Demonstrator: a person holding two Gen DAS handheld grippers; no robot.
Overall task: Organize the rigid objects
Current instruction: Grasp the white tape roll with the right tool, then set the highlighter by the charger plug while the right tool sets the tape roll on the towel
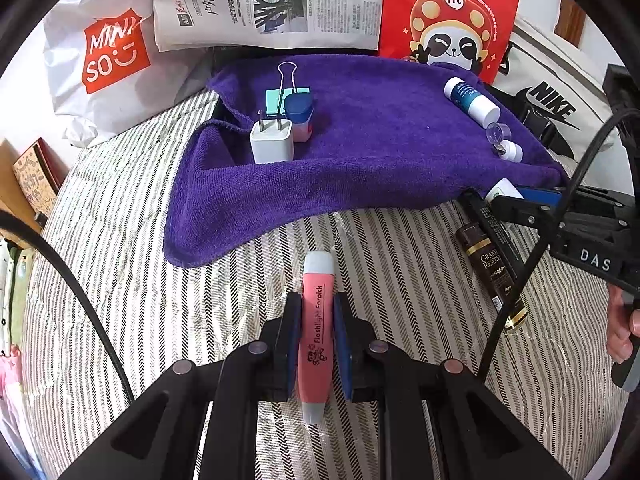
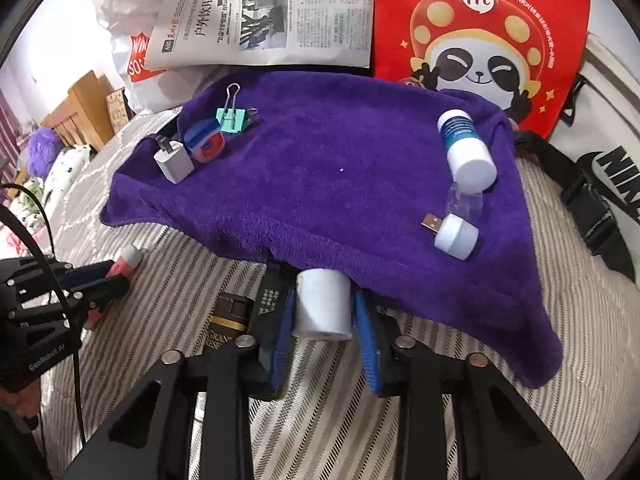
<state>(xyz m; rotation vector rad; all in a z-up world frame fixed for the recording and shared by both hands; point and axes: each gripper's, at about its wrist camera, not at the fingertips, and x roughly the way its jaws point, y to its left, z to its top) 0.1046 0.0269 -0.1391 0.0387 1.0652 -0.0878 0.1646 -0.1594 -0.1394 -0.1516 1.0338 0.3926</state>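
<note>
The white tube [image 2: 323,307], its far end hidden under the purple towel [image 2: 340,200], lies between the right gripper [image 2: 324,332]'s narrowed jaws at lower centre; contact cannot be made out. The pink, grey-capped flashlight [image 1: 316,336] is clamped by the left gripper [image 1: 318,340].

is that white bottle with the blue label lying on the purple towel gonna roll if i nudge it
Probably. The white plastic bottle with the blue label is a smooth cylinder lying on its side, so a sideways push should roll it. The plush purple towel may slow it. It looks rigid and likely light, though its fill cannot be seen.
</note>
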